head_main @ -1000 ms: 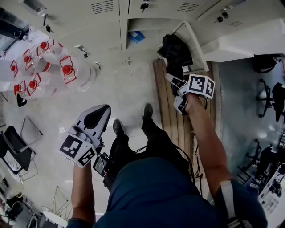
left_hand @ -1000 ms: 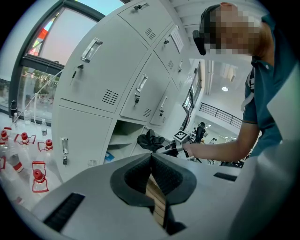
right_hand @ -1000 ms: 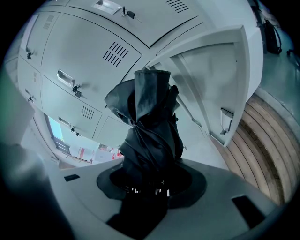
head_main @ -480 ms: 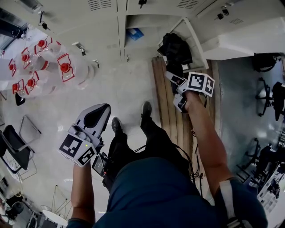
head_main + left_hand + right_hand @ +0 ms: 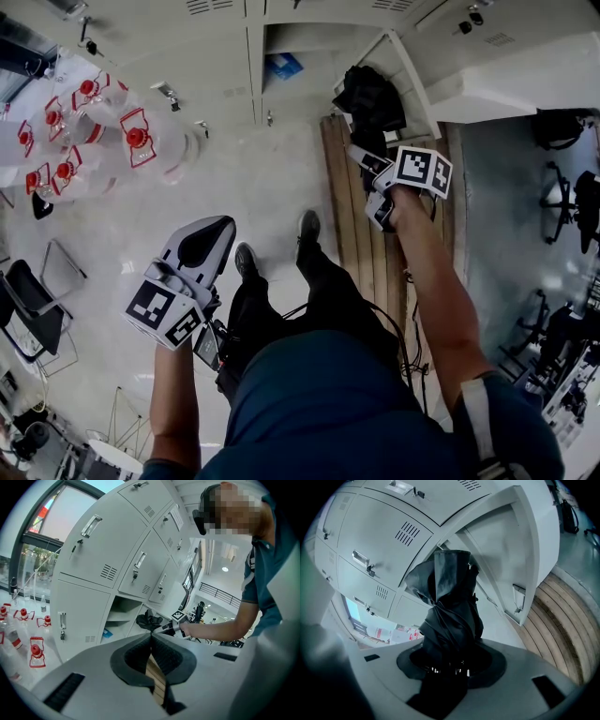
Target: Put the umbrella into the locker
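With the right gripper [image 5: 364, 161] I'm clamping the jaws on the black umbrella [image 5: 450, 606] before the open locker [image 5: 314, 52]; the left gripper [image 5: 151, 638] is sitting with jaws together.

Pale speckled floor [image 5: 253, 187], wooden slat platform [image 5: 361, 239], red-capped water jugs [image 5: 131, 141] by a tall window [image 5: 54, 524], black chair [image 5: 26, 305]

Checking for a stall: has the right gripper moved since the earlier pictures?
No. The right gripper, jaws shut on the umbrella, sits just as before against the open locker and the wooden planks; the whole view merely shifted.
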Available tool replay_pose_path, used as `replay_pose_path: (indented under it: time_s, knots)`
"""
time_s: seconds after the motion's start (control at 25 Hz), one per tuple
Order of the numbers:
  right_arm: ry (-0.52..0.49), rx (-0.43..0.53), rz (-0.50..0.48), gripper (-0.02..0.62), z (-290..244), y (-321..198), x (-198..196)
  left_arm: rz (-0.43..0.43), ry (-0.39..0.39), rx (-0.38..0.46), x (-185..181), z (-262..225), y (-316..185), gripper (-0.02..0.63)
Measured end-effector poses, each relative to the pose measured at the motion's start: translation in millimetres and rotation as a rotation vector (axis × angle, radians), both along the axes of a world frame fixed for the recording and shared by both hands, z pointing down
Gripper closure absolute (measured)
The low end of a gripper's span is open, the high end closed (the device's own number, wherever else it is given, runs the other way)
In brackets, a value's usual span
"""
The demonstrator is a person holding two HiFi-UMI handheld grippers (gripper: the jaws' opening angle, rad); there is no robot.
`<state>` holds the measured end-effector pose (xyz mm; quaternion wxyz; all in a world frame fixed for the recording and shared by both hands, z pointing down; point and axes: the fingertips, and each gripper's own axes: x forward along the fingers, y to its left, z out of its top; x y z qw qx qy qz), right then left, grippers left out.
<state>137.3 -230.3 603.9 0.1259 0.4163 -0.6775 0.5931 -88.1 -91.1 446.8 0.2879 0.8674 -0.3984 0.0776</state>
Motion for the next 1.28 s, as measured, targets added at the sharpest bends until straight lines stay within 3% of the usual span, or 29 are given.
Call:
replay_pose_path:
  time_s: [1.28]
  knots:
    - [0.018,-0.004,0.032,0.403,24.7,-19.1,17.6,0.01,-0.007,-0.026,11.9,14.4,2.9,0.588]
